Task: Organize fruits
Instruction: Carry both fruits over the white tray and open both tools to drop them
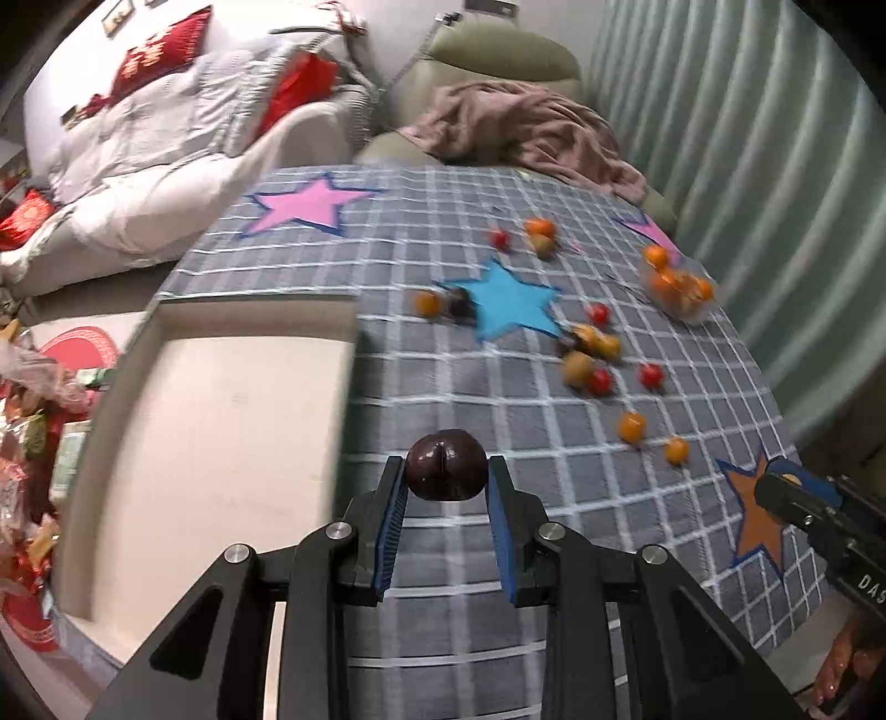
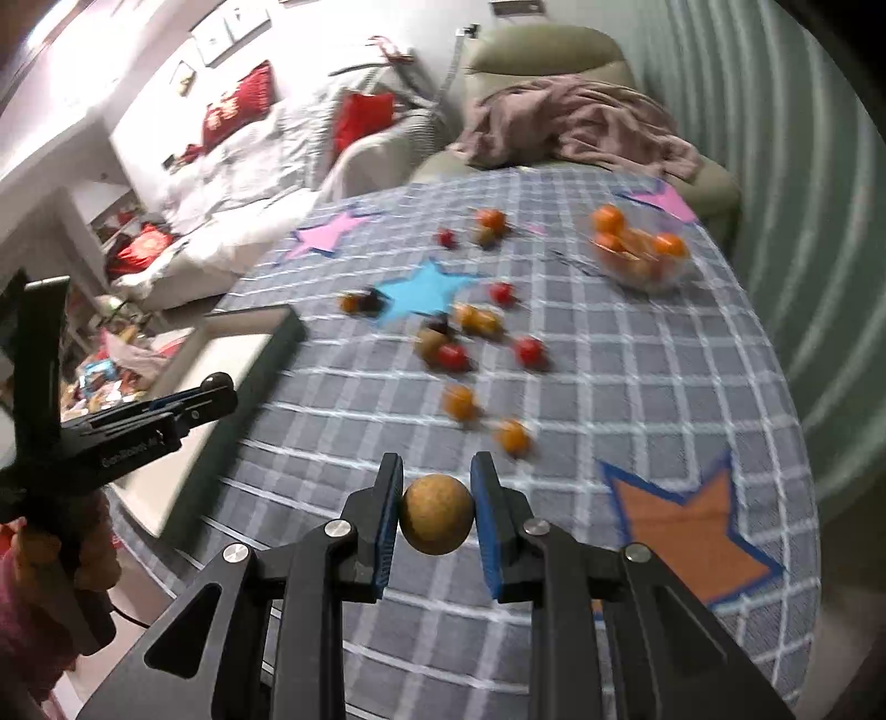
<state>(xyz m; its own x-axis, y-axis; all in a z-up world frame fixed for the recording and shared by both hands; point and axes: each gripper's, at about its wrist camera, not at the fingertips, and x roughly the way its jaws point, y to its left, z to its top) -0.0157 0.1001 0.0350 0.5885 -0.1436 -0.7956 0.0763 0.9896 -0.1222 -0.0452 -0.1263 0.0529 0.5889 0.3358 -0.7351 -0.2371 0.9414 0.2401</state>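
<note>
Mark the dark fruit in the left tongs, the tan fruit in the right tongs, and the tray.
dark fruit (image 1: pixel 446 464), left wrist view, centre of its front face
tan fruit (image 2: pixel 437 514), right wrist view, middle of the ball
tray (image 1: pixel 221 443), left wrist view, bare cream floor

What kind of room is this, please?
Probably a home living room: a sofa with red cushions, an armchair with a blanket, and a cloth-covered table.
</note>
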